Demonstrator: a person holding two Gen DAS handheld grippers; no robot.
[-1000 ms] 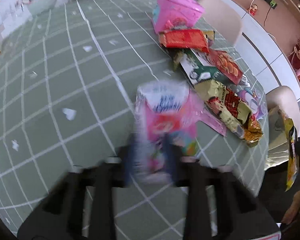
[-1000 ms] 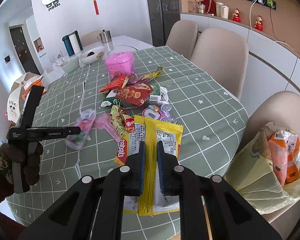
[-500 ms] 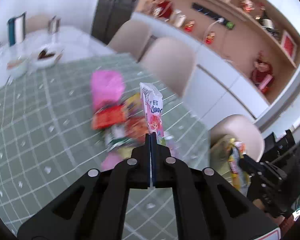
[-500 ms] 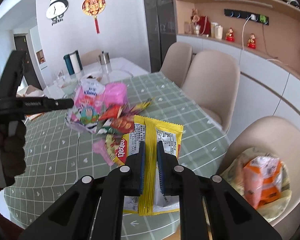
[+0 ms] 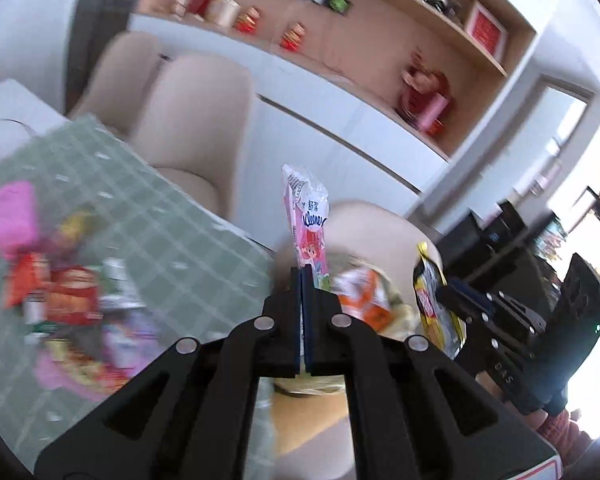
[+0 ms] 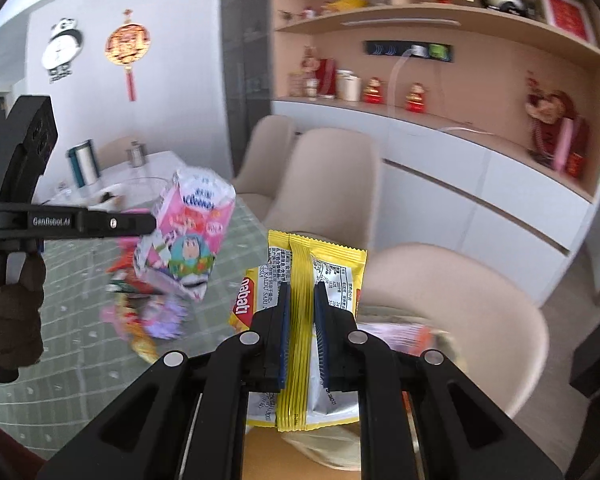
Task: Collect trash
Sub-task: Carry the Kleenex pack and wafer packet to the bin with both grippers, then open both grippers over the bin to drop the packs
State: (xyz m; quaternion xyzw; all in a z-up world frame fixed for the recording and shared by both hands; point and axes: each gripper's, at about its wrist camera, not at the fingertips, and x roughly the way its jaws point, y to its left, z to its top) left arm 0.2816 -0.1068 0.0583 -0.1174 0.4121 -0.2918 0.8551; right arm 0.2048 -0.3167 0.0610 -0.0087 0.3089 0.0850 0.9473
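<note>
- Left claw (image 5: 302, 276): jaws together, clamped on the lower edge of a pink tissue pack (image 5: 309, 220); pack stands upright out of the tips, off the bench (image 5: 172, 216).
- Right claw (image 6: 300, 292): jaws clamped on the centre seam of a yellow snack wrapper (image 6: 300, 320), wrapper hanging flat between them.
- Both items held near each other, above a beige chair (image 6: 460, 292) at the bench edge.
- Chair seat carries a bag (image 5: 364, 300) with orange packaging inside; blurred.
- More wrappers (image 5: 68, 296) lie piled on the green checked bench cloth, well apart from both claws.
</note>
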